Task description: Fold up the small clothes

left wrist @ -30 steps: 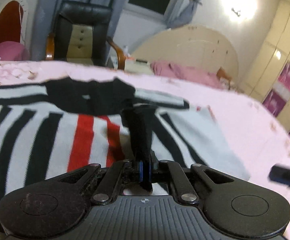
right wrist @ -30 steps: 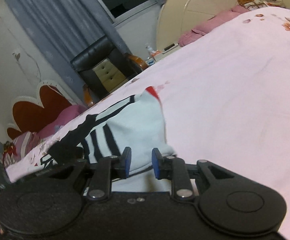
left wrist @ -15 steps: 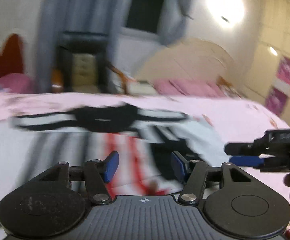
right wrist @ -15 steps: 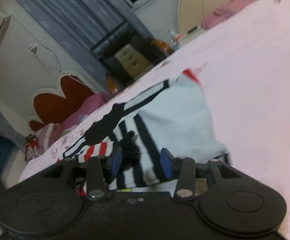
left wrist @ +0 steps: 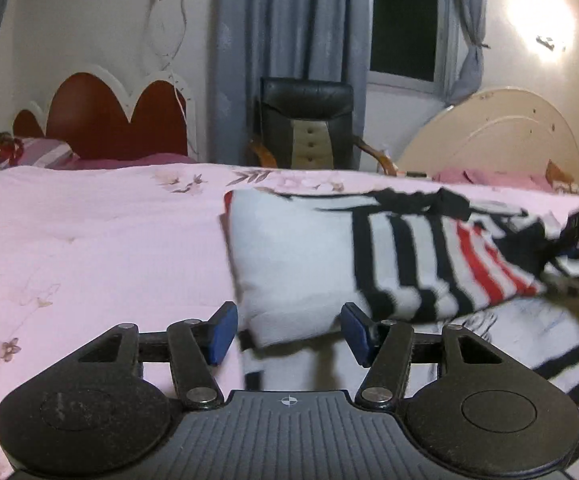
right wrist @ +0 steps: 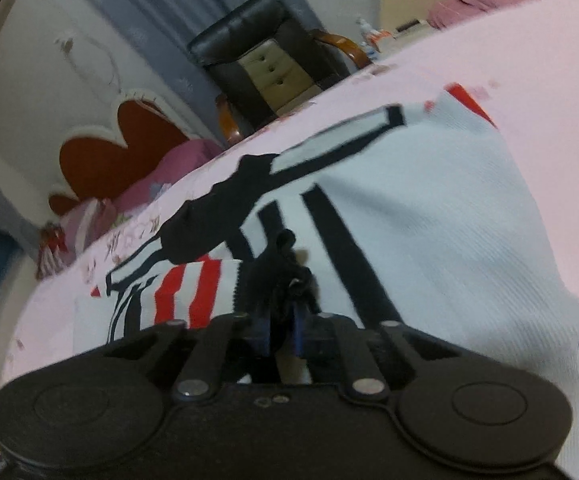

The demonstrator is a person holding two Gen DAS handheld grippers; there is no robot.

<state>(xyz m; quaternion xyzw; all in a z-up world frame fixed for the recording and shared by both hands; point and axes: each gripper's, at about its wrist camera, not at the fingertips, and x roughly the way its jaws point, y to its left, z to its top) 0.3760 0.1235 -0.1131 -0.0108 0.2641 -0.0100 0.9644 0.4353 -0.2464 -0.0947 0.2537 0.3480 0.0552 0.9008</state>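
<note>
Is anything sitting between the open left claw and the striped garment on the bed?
Nothing visible. The left claw is open, and the folded white edge of the striped garment lies on the pink bedspread straight ahead of its fingertips, with nothing in between. The right claw is shut on the garment's black fabric.

bare pink bedspread (left wrist: 89, 248) left of the striped garment (left wrist: 309, 260) lies open.

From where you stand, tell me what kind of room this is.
Most likely a home bedroom. A pink floral bedspread carries the striped garment, a scalloped red headboard stands against the wall, and grey curtains frame a dark window behind a black armchair.
</note>
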